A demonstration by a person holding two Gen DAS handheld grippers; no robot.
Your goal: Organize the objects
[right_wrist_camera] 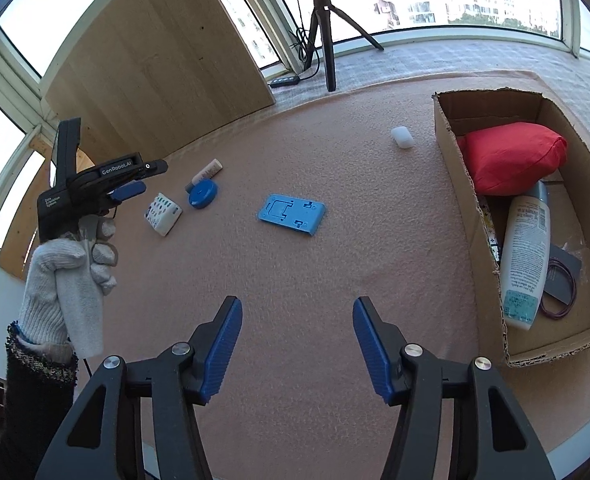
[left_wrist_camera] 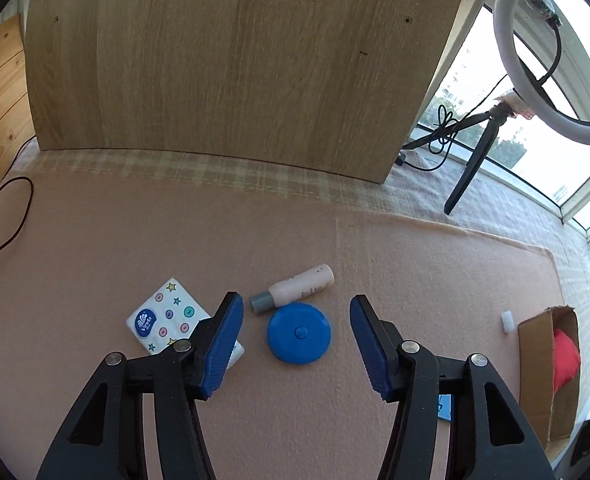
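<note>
- Left tongs (left_wrist_camera: 295, 320): we hold them apart, empty, just above the disc.
- Disc (left_wrist_camera: 299, 334): blue, flat on the worktop (left_wrist_camera: 435, 280), touching the bottle (left_wrist_camera: 295, 288); we judge it light, rigid, smooth; grip across its rim.
- Right tongs (right_wrist_camera: 297, 318): apart, empty.
- Box (right_wrist_camera: 471, 200): at right, part-filled.

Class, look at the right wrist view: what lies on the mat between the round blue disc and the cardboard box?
In the right wrist view, a flat blue tray lies between the round blue disc and the cardboard box; otherwise bare pink mat.
</note>
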